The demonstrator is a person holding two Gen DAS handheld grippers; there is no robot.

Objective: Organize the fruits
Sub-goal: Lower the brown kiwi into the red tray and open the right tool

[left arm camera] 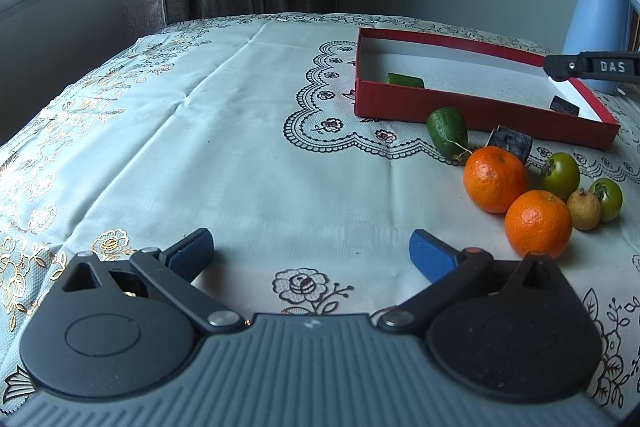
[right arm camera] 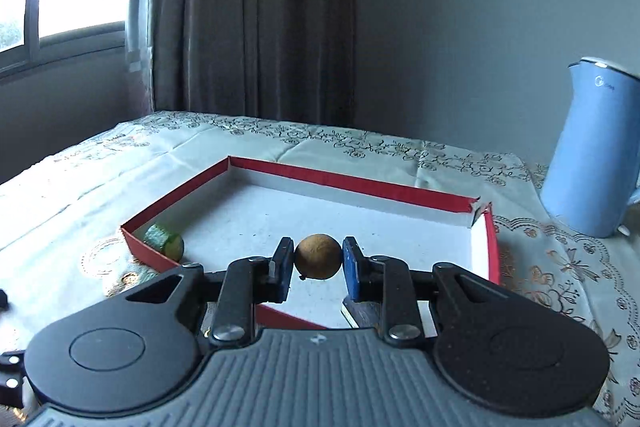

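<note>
Red box (right arm camera: 360, 183) is sitting far right on the cloth (left arm camera: 240, 147), kettle (right arm camera: 588, 155) beyond. Right gripper (right arm camera: 318, 261) is pinching a brown longan (right arm camera: 318, 257) over the box's near edge; best to lower it onto bare floor before releasing, so it isn't rolling. Left gripper (left arm camera: 310, 253) is hovering wide open, empty, left of oranges (left arm camera: 538, 223) waiting near the box.

The left gripper (left arm camera: 311, 254) has a ribbed grey body, two round black discs flanking it, and black link arms with silver rivets ending in blue pads (left arm camera: 432, 259). The right gripper (right arm camera: 317, 269) looks identical, its fingers (right arm camera: 352, 269) blue-faced too.
</note>
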